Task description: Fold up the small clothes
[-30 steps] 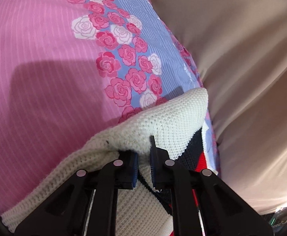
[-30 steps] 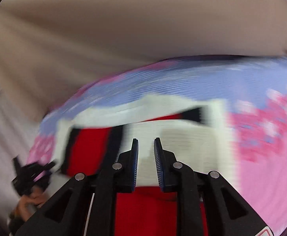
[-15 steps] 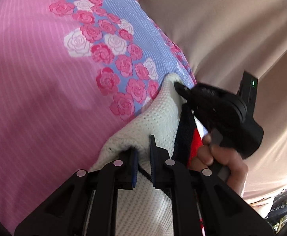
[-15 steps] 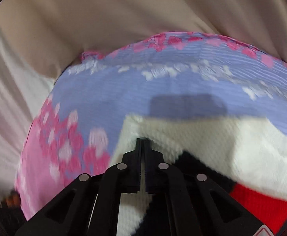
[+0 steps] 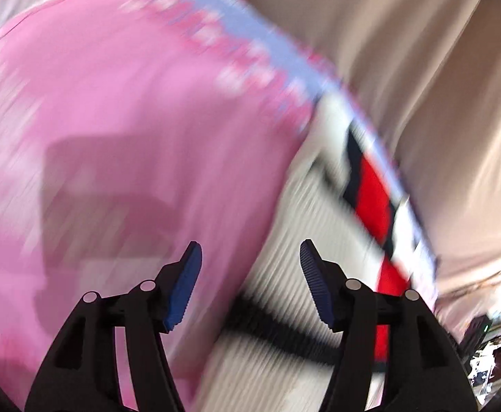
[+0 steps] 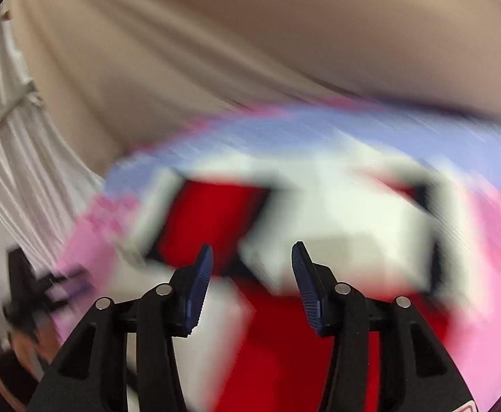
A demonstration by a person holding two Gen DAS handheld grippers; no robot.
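Observation:
A small knitted sweater (image 5: 305, 240), cream with red and black blocks, lies on a pink and lavender floral bedsheet (image 5: 113, 103). Both views are motion-blurred. My left gripper (image 5: 250, 257) is open and empty above the sweater's cream left edge. My right gripper (image 6: 252, 257) is open and empty above the sweater (image 6: 336, 213), over its red and cream panels. The other gripper and a hand (image 6: 34, 309) show blurred at the lower left of the right wrist view.
The bedsheet (image 6: 491, 240) covers the work surface. Beige fabric (image 5: 422, 68) drapes beyond the sheet's far edge. White pleated curtain (image 6: 17, 158) hangs at the left of the right wrist view. Dark clutter (image 5: 491, 343) sits at the lower right.
Both grippers have opened and let go of the sweater, which now lies on the sheet. Both have pulled back and are moving fast, blurring the views.

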